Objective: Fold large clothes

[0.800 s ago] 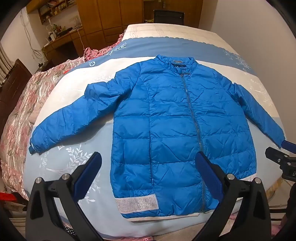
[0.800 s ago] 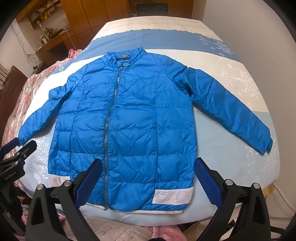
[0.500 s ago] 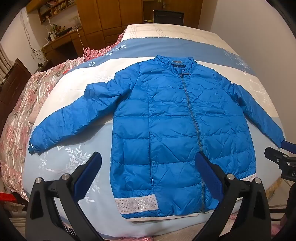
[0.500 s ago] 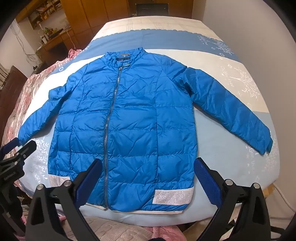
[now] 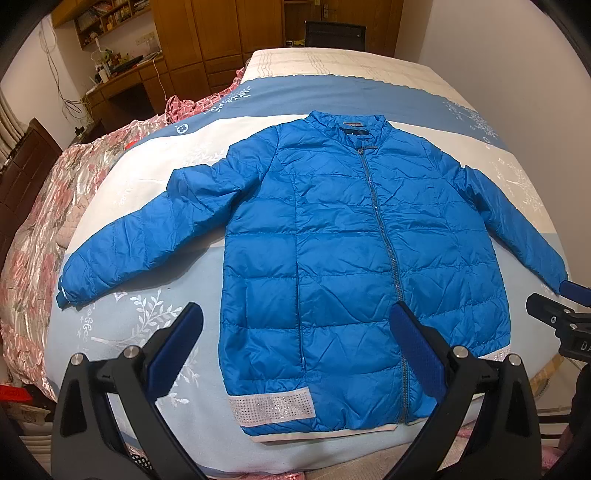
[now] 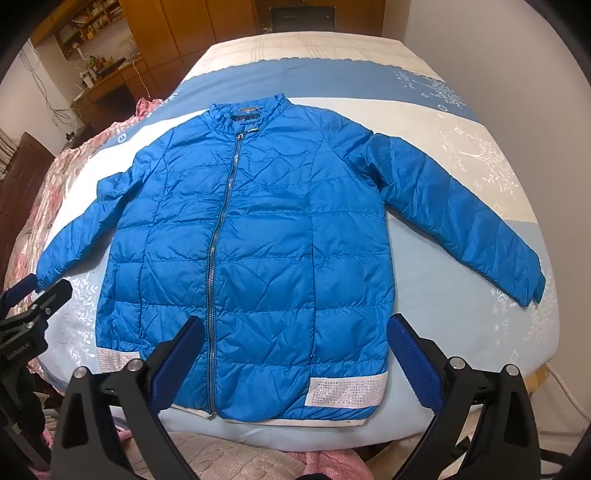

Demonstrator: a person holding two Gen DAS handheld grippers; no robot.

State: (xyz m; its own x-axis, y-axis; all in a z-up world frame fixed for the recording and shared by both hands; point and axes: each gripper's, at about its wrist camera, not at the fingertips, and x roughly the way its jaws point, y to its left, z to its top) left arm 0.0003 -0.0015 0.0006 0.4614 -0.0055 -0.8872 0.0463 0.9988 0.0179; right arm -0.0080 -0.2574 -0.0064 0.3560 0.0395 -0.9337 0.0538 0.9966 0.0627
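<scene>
Here, jacket [image 5: 354, 258] flat on bed [image 5: 332, 88], sleeves spread; left gripper [image 5: 295, 339], right gripper [image 6: 295, 343] fingers apart above hem edge.

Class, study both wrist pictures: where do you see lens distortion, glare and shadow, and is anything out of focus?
Left wrist view: fisheye bends the bed edges and blacks out the corners; the blue puffer jacket is sharp, with soft sheen on its quilting and a shadow under its sleeve. Right wrist view: same curvature, even indoor light, mild sheen on the jacket's sleeve; the open right gripper stays fairly crisp.

Home bedroom: bed [image 5: 332, 85], wooden wardrobe [image 5: 207, 33].
</scene>
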